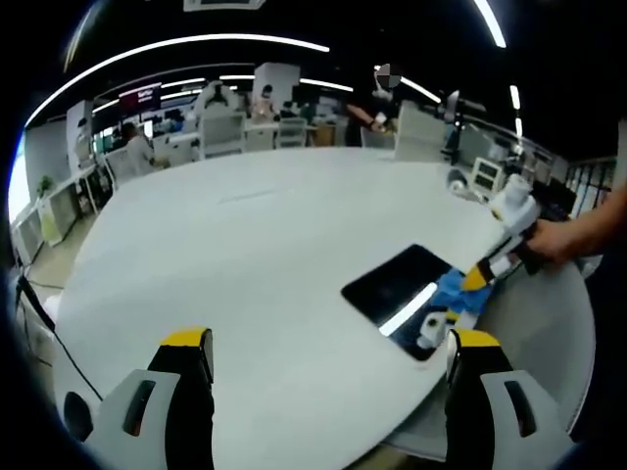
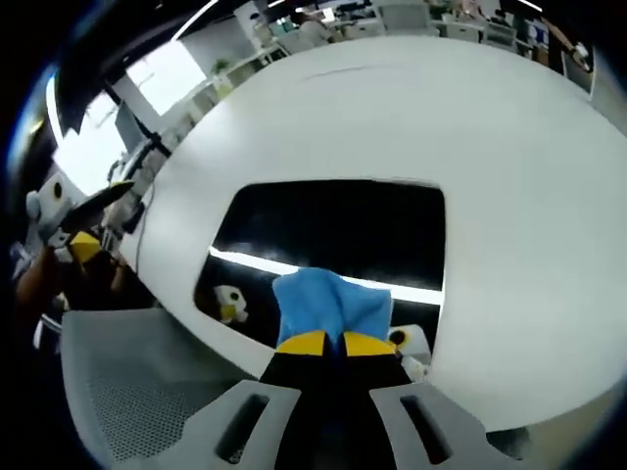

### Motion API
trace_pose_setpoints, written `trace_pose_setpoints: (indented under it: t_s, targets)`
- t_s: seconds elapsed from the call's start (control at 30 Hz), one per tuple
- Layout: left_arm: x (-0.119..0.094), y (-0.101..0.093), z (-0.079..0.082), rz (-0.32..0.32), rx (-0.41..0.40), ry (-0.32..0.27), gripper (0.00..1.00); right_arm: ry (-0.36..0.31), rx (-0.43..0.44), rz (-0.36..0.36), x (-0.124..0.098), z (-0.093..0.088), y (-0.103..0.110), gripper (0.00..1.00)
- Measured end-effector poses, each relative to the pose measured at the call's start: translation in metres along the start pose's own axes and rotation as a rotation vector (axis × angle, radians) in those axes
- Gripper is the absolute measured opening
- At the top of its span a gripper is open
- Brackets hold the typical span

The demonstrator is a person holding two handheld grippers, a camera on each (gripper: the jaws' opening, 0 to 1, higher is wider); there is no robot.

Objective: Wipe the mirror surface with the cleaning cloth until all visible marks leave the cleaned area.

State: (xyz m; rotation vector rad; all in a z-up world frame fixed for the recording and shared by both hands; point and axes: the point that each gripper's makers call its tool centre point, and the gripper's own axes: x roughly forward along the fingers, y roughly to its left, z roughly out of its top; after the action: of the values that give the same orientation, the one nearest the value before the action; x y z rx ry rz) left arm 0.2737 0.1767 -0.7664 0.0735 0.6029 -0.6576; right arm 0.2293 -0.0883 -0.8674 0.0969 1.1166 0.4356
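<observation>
A dark rectangular mirror [image 1: 397,282] lies flat near the rim of a white round table [image 1: 245,245], with a bright strip of ceiling light reflected in it. A blue cleaning cloth [image 1: 457,290] rests on its right end. My right gripper [image 1: 477,277] comes in from the right, held by a hand [image 1: 558,240], with its yellow tips on the cloth. In the right gripper view the right gripper [image 2: 336,344] is shut on the blue cloth [image 2: 328,302], pressed on the mirror [image 2: 333,230]. My left gripper [image 1: 331,341] hangs open over bare table, short of the mirror, and it appears as the left gripper [image 2: 93,220] at the left edge.
The table's edge [image 2: 176,304] runs close along the mirror's near side. A grey mesh chair seat [image 2: 127,392] sits below that edge. Office desks, chairs [image 1: 220,132] and people stand far behind the table. Small white devices [image 1: 480,176] lie at the table's far right.
</observation>
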Motion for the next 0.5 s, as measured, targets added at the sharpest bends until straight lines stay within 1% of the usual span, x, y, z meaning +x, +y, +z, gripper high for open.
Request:
trace_pose_setpoints:
  t_s: [0.13,0.27,0.5]
  targets:
    - [-0.001,0.000,-0.001,0.002,-0.005,0.000,1.00,0.014,0.001,0.007,-0.004,-0.008,0.003,0.00]
    - [0.001,-0.002,-0.003,-0.002,-0.005,0.005,1.00,0.043,0.011,0.018,-0.006,-0.014,0.007,0.00]
    - [0.003,-0.003,-0.003,-0.005,-0.008,0.003,1.00,0.043,0.019,0.022,-0.005,-0.015,0.006,0.00]
